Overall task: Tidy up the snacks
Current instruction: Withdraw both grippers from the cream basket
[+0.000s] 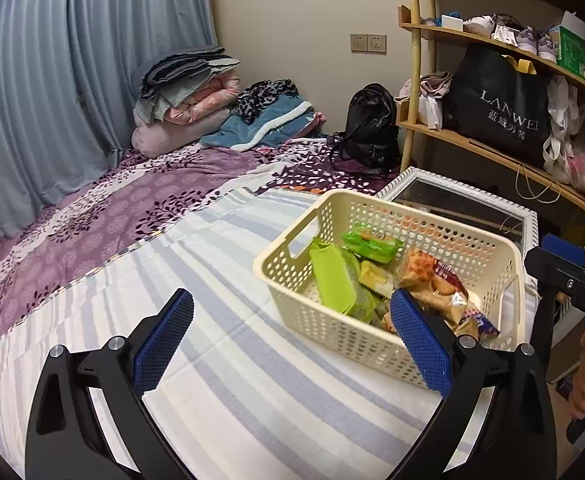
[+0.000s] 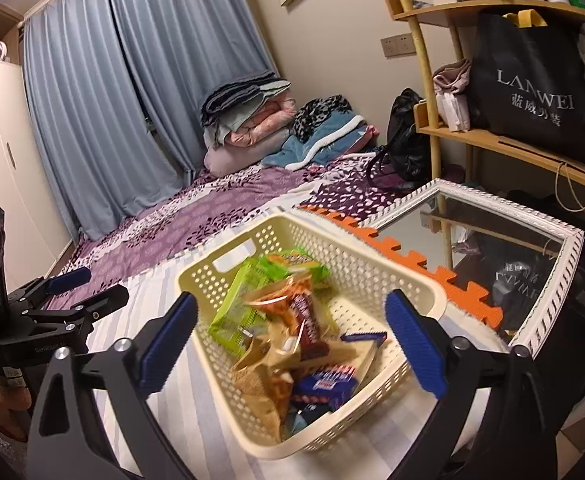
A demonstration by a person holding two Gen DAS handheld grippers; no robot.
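A cream perforated basket (image 1: 352,336) stands on the blue-and-white striped sheet (image 1: 212,360). In it lie green snack packets (image 1: 372,242), a lime box (image 1: 332,280) and an orange-brown bread packet (image 1: 432,280). My left gripper (image 1: 292,308) is open in front of the basket's near left corner, with nothing between its pads. From the other side, my right gripper (image 2: 292,308) is open above the basket (image 2: 332,232). Below it lie a green packet (image 2: 236,312), a blurred brown-orange packet (image 2: 300,308) and a blue packet (image 2: 324,384). No pad touches them.
A white-framed mirror (image 1: 464,200) lies just behind the basket beside an orange foam mat (image 2: 412,268). A bamboo shelf (image 1: 492,152) with a black bag (image 1: 500,112) stands at the right. A black backpack (image 1: 372,128) and folded bedding (image 1: 188,92) sit at the bed's far end.
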